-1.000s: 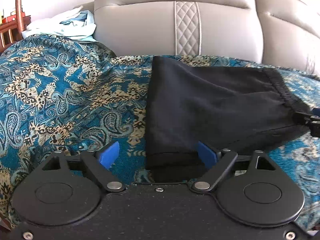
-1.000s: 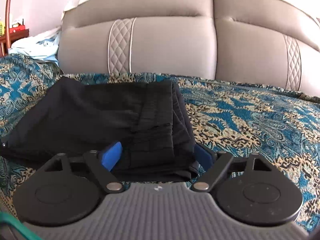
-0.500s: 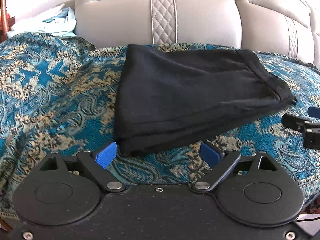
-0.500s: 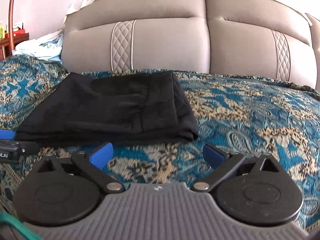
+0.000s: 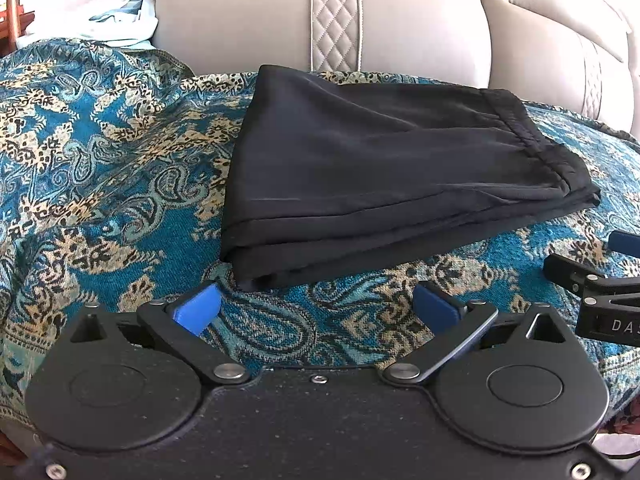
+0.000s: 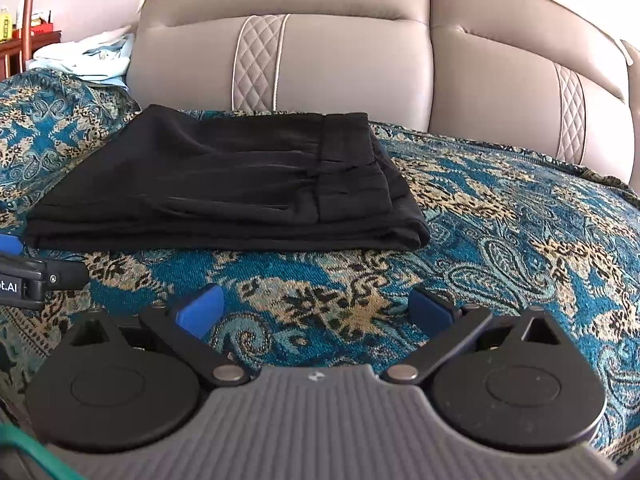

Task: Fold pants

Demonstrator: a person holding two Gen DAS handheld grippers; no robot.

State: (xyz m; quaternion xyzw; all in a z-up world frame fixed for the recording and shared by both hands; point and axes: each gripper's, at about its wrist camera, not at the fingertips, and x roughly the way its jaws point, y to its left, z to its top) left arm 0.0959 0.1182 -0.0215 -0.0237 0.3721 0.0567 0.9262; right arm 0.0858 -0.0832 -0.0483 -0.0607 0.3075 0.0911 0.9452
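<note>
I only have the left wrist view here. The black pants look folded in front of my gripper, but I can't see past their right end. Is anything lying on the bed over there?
Observer: No. In the right wrist view the bedspread right of the pants is bare all the way to the headboard.
Operator: And the right gripper, is any cloth between its fingers?
Observer: None. The right gripper is open over bare bedspread, short of the pants.
Operator: How does the fold's right end look from there?
Observer: The waistband end lies stacked, with a rounded folded corner at the near right.
</note>
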